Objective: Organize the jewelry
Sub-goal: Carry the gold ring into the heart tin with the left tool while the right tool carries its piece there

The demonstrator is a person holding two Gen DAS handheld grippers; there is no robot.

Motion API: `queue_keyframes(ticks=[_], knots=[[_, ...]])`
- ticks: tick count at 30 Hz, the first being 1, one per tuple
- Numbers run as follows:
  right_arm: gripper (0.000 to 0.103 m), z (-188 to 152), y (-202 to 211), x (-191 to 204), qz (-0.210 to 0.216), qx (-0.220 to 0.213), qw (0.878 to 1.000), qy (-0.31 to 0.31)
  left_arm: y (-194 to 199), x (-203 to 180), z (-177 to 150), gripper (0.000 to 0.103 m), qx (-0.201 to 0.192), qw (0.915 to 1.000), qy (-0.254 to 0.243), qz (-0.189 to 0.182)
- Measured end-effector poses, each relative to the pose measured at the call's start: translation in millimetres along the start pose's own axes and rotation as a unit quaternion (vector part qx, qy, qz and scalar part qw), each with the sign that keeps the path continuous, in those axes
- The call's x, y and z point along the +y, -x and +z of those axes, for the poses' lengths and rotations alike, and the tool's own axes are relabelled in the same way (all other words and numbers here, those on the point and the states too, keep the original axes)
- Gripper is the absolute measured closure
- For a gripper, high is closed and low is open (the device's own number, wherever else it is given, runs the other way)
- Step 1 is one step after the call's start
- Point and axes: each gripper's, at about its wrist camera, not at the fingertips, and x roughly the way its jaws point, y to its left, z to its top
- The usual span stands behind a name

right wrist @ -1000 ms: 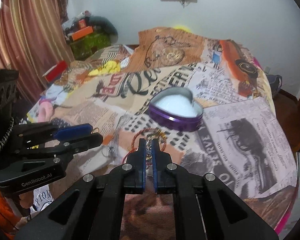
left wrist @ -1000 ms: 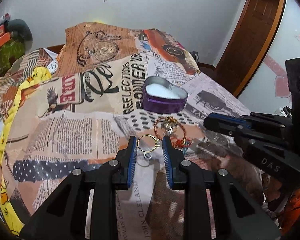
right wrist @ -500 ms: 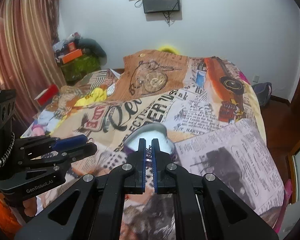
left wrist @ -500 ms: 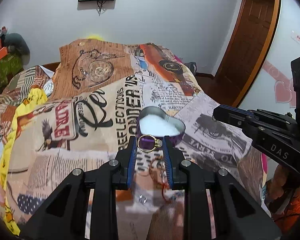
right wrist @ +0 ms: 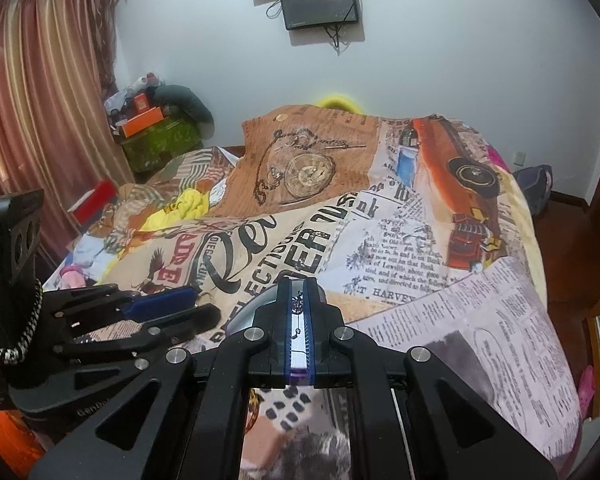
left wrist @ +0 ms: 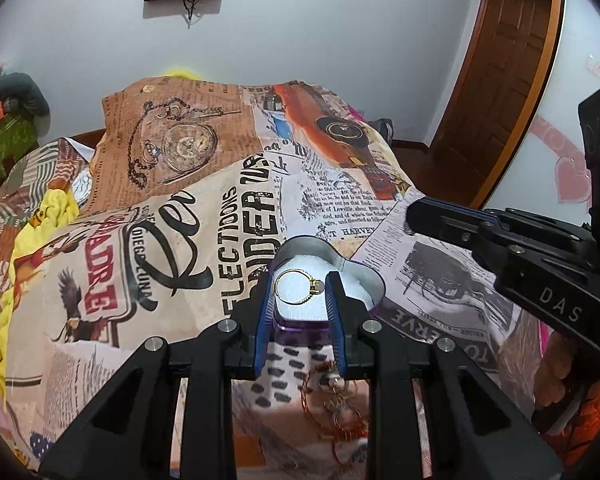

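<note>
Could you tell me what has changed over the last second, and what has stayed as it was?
The left gripper has lifted the gold ring off the bedspread and carried it forward over the heart tin. The right gripper, shut on a small chain piece, rose and moved towards the tin too. The tin and the red bracelets stayed put; both grips are unchanged.

Gold ring, purple heart tin lined white, newsprint-patterned bedspread, striped pinkish curtain
</note>
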Motion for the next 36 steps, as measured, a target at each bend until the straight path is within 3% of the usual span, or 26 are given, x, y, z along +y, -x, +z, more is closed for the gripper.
queue_keyframes(ticks=[20,36], knots=[[0.098,-10.2,-57.8,-11.7,0.04,0.088,0.995,-0.008,-38.5,3.1,-0.2,0.078,0.042,0.999,-0.013,-0.01],[0.096,-8.1,-58.1,-9.9,0.025,0.1,0.995,-0.001,-23.7,5.2,1.9,0.077,0.04,0.9992,-0.009,-0.003]])
